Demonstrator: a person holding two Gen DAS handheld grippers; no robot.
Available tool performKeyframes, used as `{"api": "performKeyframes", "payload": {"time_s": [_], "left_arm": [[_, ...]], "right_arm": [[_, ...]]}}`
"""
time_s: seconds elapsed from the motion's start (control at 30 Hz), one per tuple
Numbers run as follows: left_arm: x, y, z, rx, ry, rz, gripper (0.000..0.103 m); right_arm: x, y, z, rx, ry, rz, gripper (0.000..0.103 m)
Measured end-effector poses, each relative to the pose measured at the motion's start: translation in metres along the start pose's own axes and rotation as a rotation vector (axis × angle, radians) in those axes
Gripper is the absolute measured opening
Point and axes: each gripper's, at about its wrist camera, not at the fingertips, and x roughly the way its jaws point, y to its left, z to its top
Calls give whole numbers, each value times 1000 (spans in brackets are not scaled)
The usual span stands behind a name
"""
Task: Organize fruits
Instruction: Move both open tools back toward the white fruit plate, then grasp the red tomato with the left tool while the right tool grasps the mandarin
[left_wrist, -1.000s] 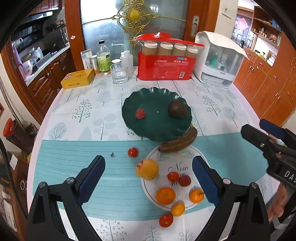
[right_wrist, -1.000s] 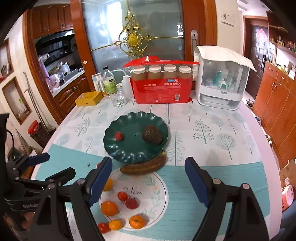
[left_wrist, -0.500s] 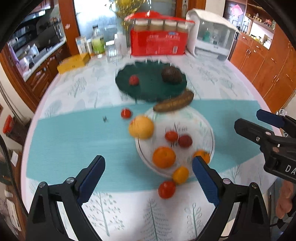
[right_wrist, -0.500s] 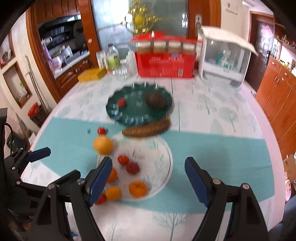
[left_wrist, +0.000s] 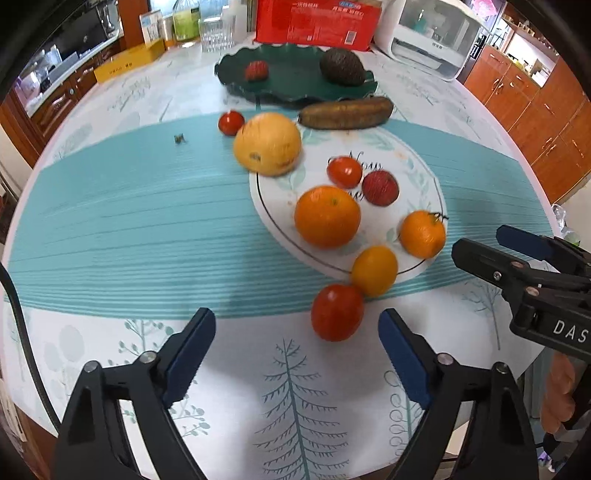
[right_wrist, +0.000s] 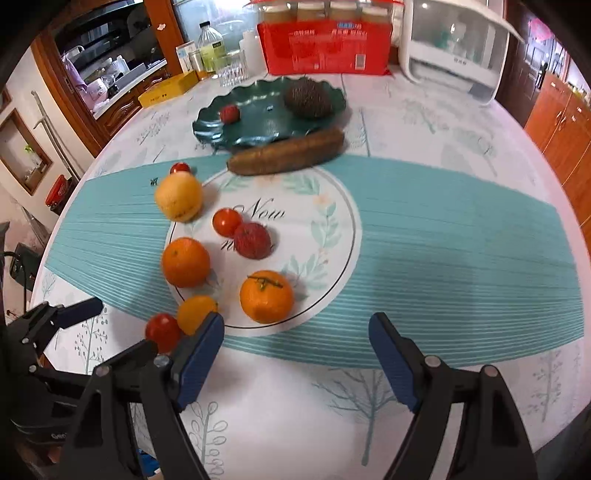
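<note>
The left wrist view shows the left gripper (left_wrist: 297, 334) low over the surface (left_wrist: 110, 229), its fingers spread with nothing between them, having just been closing a little. A red tomato (left_wrist: 337, 312) lies just ahead of them, off the white plate (left_wrist: 421, 177) and touching a small yellow-orange fruit (left_wrist: 374, 270) at the plate's rim. The same view catches the right gripper (left_wrist: 517, 254) from the side at the right edge.

The right wrist view shows the right gripper (right_wrist: 295, 339) with fingers also spread and empty, hanging over the near rim of the plate, close to a stemmed tangerine (right_wrist: 266, 296). Here its left finger (right_wrist: 199, 362) hides part of the yellow-orange fruit.

On the plate lie an orange (left_wrist: 327, 216), a small tomato (left_wrist: 344, 172) and a red lychee-like fruit (left_wrist: 380, 187). A large yellow fruit (left_wrist: 267, 143) overlaps the rim. Beyond, a brown banana (left_wrist: 345, 112) lies beside the green dish (left_wrist: 288, 79), which holds an avocado (left_wrist: 342, 66) and a red berry (left_wrist: 256, 70). Behind stand a red box (right_wrist: 325, 48) and a white appliance (right_wrist: 454, 51).
</note>
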Motion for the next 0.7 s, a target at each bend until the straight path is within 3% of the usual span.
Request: {"api": "performKeyframes", "payload": {"time_s": [0.27, 0.53, 0.6, 0.7], "left_arm": [[14, 3, -1, -8, -3, -64, 69], [20, -9, 1, 30, -2, -98, 46], [20, -11, 1, 35, -6, -104, 35], [20, -13, 0, 31, -10, -111, 31]], "right_arm": [[18, 10, 4, -35, 12, 21, 69], [35, 12, 9, -39, 38, 46, 49], [37, 12, 9, -38, 44, 52, 47], [42, 14, 8, -38, 53, 52, 46]]}}
